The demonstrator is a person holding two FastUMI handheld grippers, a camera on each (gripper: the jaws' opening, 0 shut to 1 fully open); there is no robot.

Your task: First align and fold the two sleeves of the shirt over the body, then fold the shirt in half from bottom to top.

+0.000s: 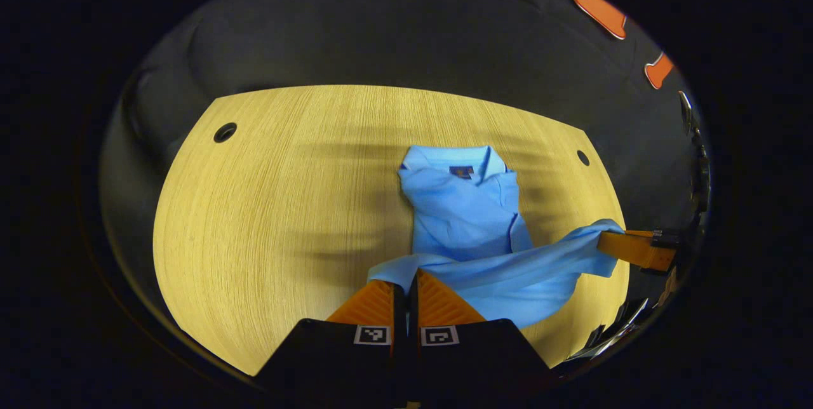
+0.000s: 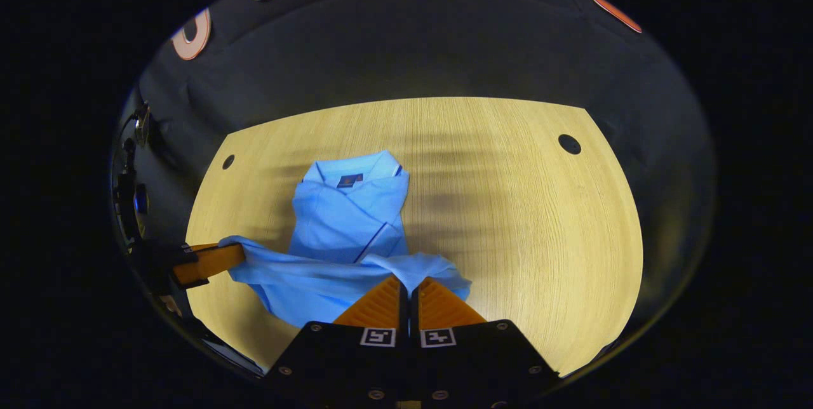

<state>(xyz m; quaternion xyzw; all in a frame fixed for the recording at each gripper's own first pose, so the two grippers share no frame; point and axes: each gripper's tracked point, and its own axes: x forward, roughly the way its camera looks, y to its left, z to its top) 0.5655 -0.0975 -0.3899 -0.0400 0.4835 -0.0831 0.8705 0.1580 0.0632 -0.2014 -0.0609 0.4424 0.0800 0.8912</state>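
A light blue polo shirt (image 1: 460,206) lies on the wooden table (image 1: 267,206), collar at the far end, both sleeves folded over the body. Its bottom hem is lifted off the table. My left gripper (image 1: 406,279) is shut on the hem's left corner. My right gripper (image 2: 409,282) is shut on the hem's right corner. The hem stretches as a band (image 1: 540,263) between the two. In the left gripper view the right gripper (image 1: 613,239) shows at the right; in the right gripper view the left gripper (image 2: 232,253) shows at the left. The shirt (image 2: 349,212) has its collar label upward.
The table (image 2: 521,218) has round cable holes at its far corners (image 1: 225,133) (image 2: 570,143). Black cloth wall stands behind the table. Bare wood spreads left of the shirt in the left gripper view and right of it in the right gripper view.
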